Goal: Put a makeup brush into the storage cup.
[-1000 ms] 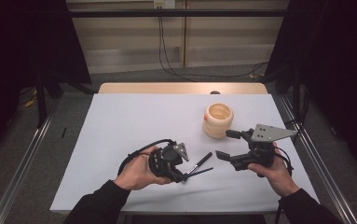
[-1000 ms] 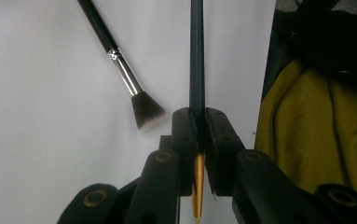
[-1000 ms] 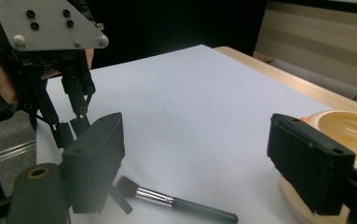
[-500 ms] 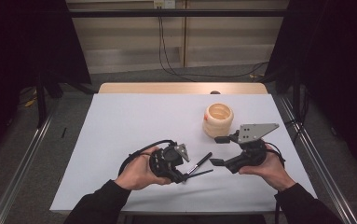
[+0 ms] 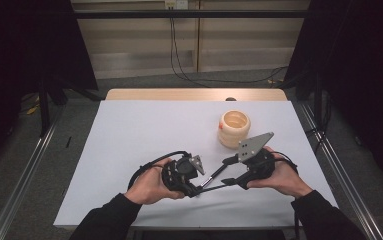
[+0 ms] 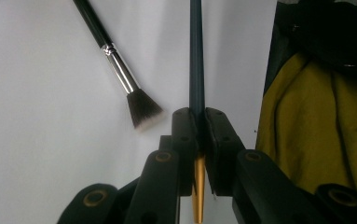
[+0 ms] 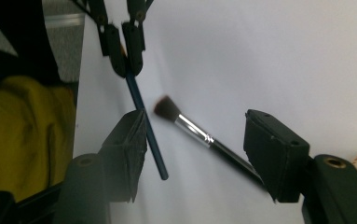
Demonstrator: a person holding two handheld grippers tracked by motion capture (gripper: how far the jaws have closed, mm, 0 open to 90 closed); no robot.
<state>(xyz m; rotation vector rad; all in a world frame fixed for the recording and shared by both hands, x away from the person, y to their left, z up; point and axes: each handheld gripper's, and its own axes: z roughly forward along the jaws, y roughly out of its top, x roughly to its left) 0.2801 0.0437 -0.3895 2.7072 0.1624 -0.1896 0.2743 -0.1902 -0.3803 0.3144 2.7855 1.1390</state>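
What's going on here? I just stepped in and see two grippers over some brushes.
A person holds a gripper in each hand over a white table. The left gripper is shut on a slim dark-blue brush handle with a gold end. The right gripper has just been closing, its jaws apart on either side of a black makeup brush with a silver ferrule lying on the table, not yet gripping it. A pale wooden pot stands behind.

The white surface [image 5: 144, 125] is evenly lit, apparently from overhead, while the surroundings fall dark. Close-range views are soft; the brush [image 7: 167, 108] bristles blur.
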